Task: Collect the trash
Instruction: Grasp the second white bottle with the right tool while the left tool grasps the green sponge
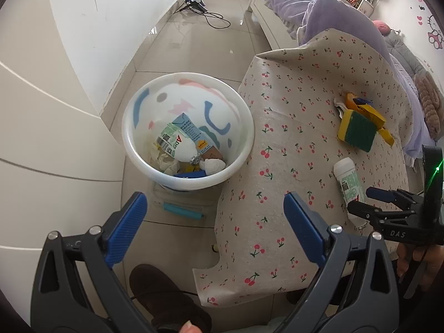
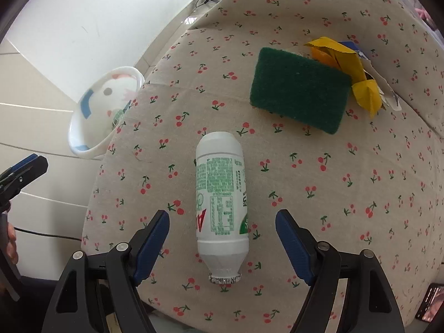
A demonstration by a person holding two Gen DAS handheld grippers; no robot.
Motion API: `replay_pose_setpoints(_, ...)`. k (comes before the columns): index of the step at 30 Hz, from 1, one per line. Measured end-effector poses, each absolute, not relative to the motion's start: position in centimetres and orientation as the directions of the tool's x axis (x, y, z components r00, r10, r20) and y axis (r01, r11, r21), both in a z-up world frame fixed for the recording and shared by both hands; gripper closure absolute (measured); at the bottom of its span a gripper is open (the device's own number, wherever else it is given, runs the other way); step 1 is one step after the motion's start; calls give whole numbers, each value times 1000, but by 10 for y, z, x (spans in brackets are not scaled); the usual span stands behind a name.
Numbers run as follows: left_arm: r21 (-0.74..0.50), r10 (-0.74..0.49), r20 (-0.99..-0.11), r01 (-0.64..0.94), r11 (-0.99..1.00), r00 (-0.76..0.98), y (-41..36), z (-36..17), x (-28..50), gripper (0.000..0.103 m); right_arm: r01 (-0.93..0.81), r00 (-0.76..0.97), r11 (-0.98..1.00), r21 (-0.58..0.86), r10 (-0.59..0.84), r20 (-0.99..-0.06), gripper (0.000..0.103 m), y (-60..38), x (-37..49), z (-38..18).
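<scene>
Foil-capped bottle [image 2: 221, 197] shows fully; basin's [image 1: 155, 163] contents, perhaps tissues, elsewhere.

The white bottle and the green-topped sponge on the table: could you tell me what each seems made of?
White bottle: apparently matte opaque plastic, with a printed label and crimped foil mouth. Sponge: coarse green scouring fibre over yellow foam, by its fuzzy surface.

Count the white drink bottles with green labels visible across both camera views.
2. One bottle lies on its side on the cherry-print tablecloth; another bottle lies in the white bin among trash, which may hide more.
</scene>
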State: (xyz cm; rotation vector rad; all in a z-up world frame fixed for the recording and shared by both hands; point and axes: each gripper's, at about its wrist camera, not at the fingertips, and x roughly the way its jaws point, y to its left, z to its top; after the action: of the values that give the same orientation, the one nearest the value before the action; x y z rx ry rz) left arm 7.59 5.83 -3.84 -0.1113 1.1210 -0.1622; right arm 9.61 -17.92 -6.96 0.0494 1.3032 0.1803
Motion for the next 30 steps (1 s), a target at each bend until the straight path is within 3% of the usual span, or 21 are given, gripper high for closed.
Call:
replay_pose_setpoints(3,-171,-186,-887,74,983,422,57,-39,76,5,-119,255,985,124,151,-955,38,-176,98,-73)
replay_pose_setpoints(5,-171,-187,-887,76,982,422,54,-38,76,5,-131,245,983,126,156,-957,63,-175,99,-76)
replay_pose_setpoints(13,-181,-206,-883,101,978,422,36,-36,78,5,-138,313,981,136,173,-934,64,-186,91,-56)
replay_pose_setpoints(30,-161,-222,-882,175,971,417,-34,-33,96,5,44,423,978,204,167,-891,64,-294,71,-25)
